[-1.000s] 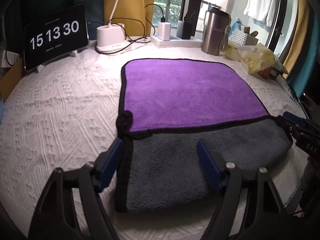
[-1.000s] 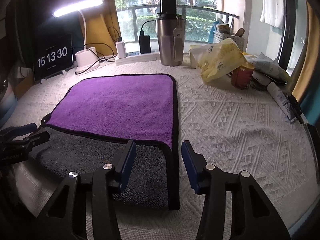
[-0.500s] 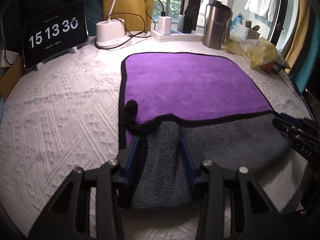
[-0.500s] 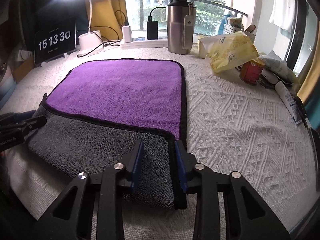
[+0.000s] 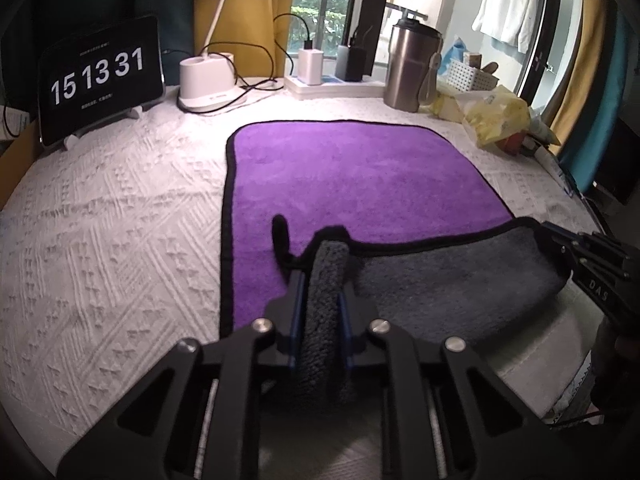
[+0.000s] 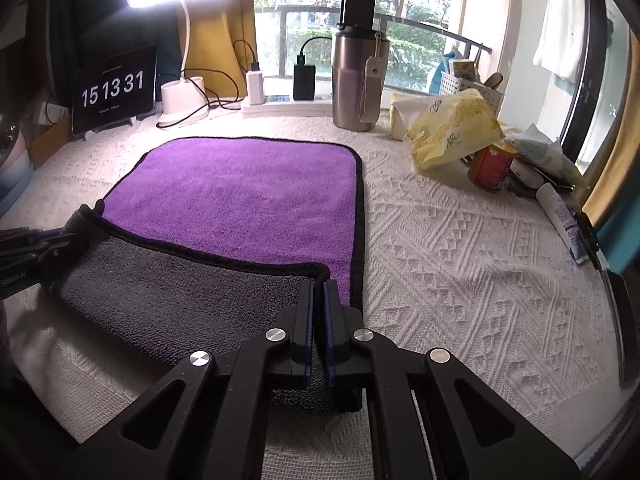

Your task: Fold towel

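1. Purple on its upper face and grey on the turned-over underside, the towel (image 5: 360, 176) is lying flat on the white bedspread (image 5: 112, 240), its near strip already doubled back toward the window.
2. The left gripper (image 5: 320, 304) is pinching a bunched ridge of the grey flap at the towel's near left corner, its blue pads pressed tight against the cloth.
3. The right gripper (image 6: 317, 312) is pinching the near right corner in the same way, with its jaws nearly together and only a thin layer of towel between them.
4. Each gripper is showing at the edge of the other's view, so both are sitting at opposite ends of the same folded edge.
5. The step in hand looks like the first fold: both corners are gripped and the flap is partly over, with most of the purple face not yet covered.
6. The next move probably calls for lifting both corners together and carrying them toward the far black-trimmed edge, level and at equal pace.
7. The flask (image 6: 358, 80), the yellow bag (image 6: 452, 132) and the clock (image 5: 100, 80) are standing beyond the towel, well clear of that path.
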